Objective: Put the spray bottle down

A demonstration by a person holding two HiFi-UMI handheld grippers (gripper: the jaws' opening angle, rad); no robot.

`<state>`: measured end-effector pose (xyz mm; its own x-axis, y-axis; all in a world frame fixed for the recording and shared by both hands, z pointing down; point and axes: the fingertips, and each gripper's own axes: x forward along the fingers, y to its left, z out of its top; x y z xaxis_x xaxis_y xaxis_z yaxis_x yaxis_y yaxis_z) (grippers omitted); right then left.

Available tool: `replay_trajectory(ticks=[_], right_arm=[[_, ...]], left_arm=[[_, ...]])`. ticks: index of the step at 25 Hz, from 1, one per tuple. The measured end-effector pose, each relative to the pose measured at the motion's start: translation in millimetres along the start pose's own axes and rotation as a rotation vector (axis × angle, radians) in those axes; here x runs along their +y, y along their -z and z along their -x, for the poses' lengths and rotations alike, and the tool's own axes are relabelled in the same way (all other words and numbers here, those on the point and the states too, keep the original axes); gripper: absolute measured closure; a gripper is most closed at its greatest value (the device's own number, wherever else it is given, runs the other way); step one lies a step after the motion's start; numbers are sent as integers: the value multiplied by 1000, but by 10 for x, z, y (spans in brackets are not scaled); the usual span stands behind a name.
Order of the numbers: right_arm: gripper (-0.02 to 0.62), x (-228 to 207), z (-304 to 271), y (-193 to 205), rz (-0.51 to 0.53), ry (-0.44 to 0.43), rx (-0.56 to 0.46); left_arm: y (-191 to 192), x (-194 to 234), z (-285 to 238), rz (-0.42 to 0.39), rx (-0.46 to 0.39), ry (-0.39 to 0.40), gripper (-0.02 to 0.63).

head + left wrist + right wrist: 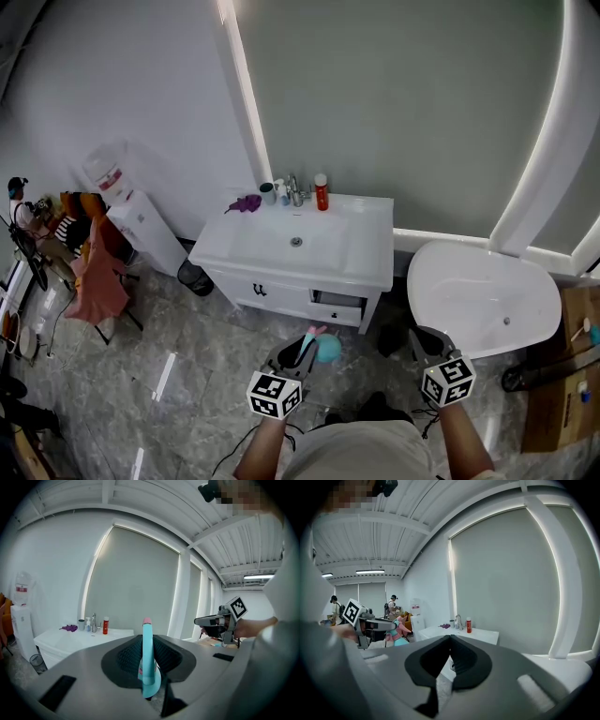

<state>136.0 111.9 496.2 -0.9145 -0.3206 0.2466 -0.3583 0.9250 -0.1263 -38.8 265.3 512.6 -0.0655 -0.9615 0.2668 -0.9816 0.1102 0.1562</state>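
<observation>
A teal spray bottle (327, 348) with a pink tip is clamped in my left gripper (298, 352), low in front of the vanity. In the left gripper view the bottle (147, 658) stands upright between the dark pads, and my left gripper (148, 645) is shut on it. My right gripper (427, 345) hovers to the right at about the same height, near the bathtub. In the right gripper view its jaws (450, 639) meet at the tips with nothing between them. That view also shows the left gripper (377, 624) with the bottle (397, 634).
A white vanity (366, 244) stands ahead with a faucet (294, 190), a red bottle (322, 192) and a purple cloth (246, 202). A white bathtub (487, 295) is at the right, a cardboard box (572, 366) beyond it. A water dispenser (131, 211) and a black bin (195, 277) stand at the left.
</observation>
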Motion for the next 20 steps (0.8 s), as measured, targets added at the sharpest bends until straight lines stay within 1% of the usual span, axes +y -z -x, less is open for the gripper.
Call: replay_trajectory(ticks=[6,9,14,20], right_arm=[[584,-68,-242,3,45,-8,20],[585,-161,-415,4,46,-21,23],[585,-402,-800,-121,84,-39,34],[584,-808,-1244,-267,70,-70,41]], left_arm=[[8,133,-195,7,14,-10,538],[-10,189,-332,6,17,-18,538],[-150,290,-671,1,24,-26,538],[-331,416,-1132,0,30,-55,540]])
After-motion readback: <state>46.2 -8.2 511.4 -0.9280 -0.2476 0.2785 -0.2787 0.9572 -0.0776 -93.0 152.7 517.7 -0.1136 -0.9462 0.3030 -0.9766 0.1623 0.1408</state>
